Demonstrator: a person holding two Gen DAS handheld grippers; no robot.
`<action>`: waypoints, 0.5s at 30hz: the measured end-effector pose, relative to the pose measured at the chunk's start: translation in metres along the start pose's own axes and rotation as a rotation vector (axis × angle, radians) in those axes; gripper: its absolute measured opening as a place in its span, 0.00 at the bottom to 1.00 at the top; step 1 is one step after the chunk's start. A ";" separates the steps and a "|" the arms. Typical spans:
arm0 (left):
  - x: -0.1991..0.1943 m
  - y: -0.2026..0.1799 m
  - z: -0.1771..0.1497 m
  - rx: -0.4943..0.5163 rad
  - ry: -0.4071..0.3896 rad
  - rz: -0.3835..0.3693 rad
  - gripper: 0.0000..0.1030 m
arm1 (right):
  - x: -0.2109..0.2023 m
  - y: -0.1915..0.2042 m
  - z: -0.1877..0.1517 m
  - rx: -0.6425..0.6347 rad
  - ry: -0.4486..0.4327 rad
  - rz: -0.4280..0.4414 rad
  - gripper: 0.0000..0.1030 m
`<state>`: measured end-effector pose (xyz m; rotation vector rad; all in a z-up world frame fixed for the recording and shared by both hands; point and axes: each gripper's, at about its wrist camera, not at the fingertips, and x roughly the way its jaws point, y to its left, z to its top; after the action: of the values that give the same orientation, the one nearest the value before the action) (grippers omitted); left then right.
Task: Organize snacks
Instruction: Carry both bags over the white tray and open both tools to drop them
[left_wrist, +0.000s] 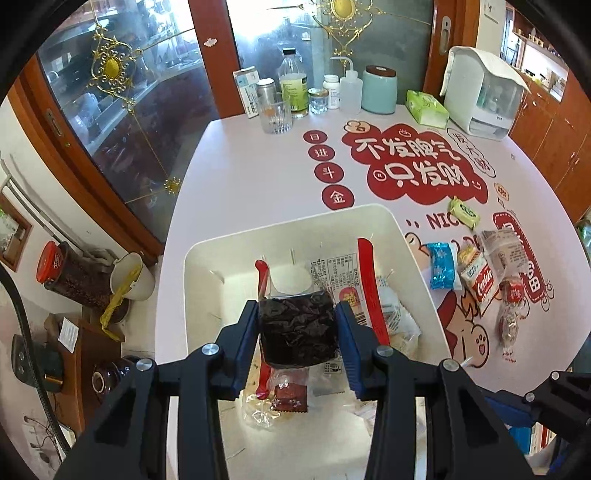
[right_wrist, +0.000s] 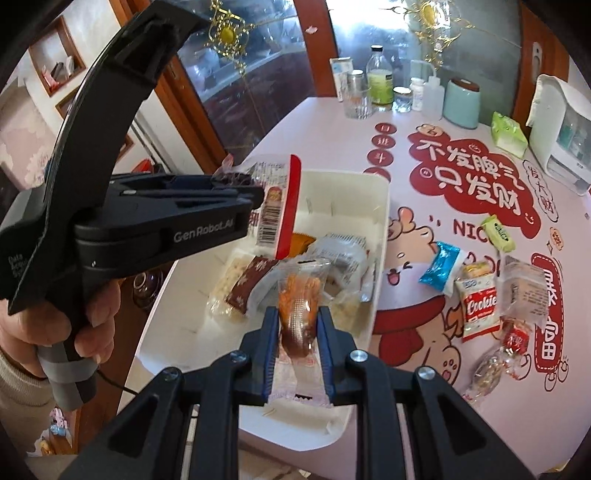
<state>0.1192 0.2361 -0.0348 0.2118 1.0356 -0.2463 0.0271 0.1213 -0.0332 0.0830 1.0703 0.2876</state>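
Snacks are mostly in the white bin (left_wrist: 207, 258) on the counter (left_wrist: 258, 166) already; left claw (left_wrist: 297, 325) clamps a dark crinkly pack (left_wrist: 297, 328) over it, right claw (right_wrist: 297, 332) pinches an orange sachet (right_wrist: 297, 306); both look light, soft and slippery, so I'd grip mid-body.

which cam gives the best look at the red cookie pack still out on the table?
Right wrist. The cookie pack faces the lens there, lettering readable, nothing overlapping it but neighbouring snacks at its edges. Left wrist shows the same pack near the frame's right edge, smaller, tilted and partly tucked under a clear wrapper.
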 end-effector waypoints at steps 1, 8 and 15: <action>0.002 0.000 -0.001 0.001 0.009 -0.002 0.40 | 0.002 0.003 0.000 -0.008 0.013 -0.003 0.23; 0.007 0.002 -0.008 0.001 0.038 0.008 0.67 | 0.003 0.009 -0.003 -0.009 0.021 -0.029 0.51; 0.000 -0.004 -0.008 0.012 0.012 0.015 0.77 | -0.003 0.012 -0.005 -0.014 0.006 -0.050 0.52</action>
<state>0.1117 0.2343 -0.0393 0.2316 1.0441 -0.2377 0.0188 0.1313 -0.0308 0.0426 1.0746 0.2502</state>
